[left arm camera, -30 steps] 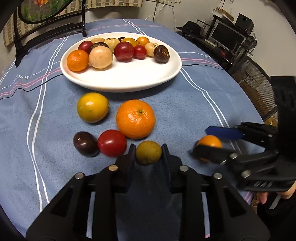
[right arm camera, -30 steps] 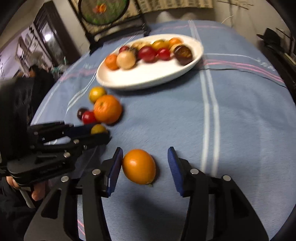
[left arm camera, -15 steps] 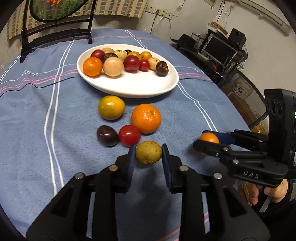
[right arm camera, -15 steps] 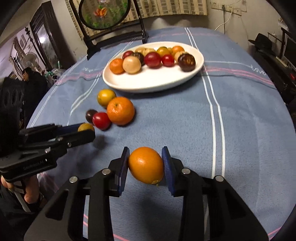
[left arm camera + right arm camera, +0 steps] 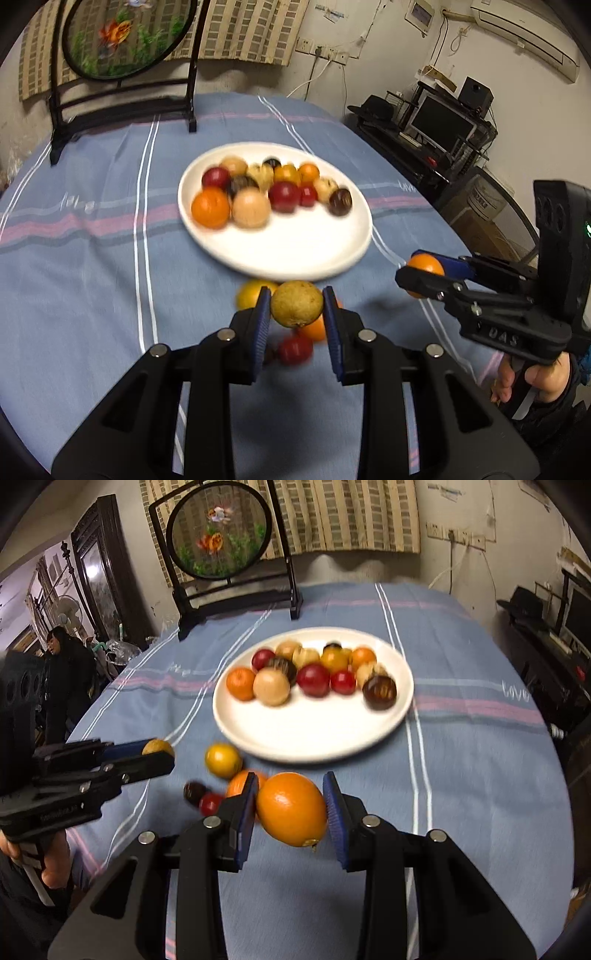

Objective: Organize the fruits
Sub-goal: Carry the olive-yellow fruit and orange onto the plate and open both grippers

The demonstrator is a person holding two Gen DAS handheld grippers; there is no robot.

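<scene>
My left gripper (image 5: 296, 306) is shut on a dull yellow-green fruit (image 5: 296, 303) and holds it above the blue cloth. My right gripper (image 5: 291, 806) is shut on an orange fruit (image 5: 291, 808), also lifted off the table. The white plate (image 5: 295, 254) (image 5: 314, 738) lies ahead of both, with several red, orange, tan and dark fruits along its far half. Loose fruit stays on the cloth below: a yellow one (image 5: 222, 759), an orange one (image 5: 240, 781), a red one (image 5: 210, 803) and a dark one (image 5: 194, 792). In the left wrist view the right gripper (image 5: 424, 271) appears at the right with its orange fruit.
A round painted screen on a black stand (image 5: 221, 535) stands at the table's far edge. Right of the table are a monitor and shelves (image 5: 443, 122). A person (image 5: 62, 657) stands off to the left. A hand (image 5: 532, 376) grips the right tool.
Both grippers rose from the cloth with their fruits. The right gripper closed on the orange fruit that lay between its open jaws. The plate now sits nearer the middle of both views.
</scene>
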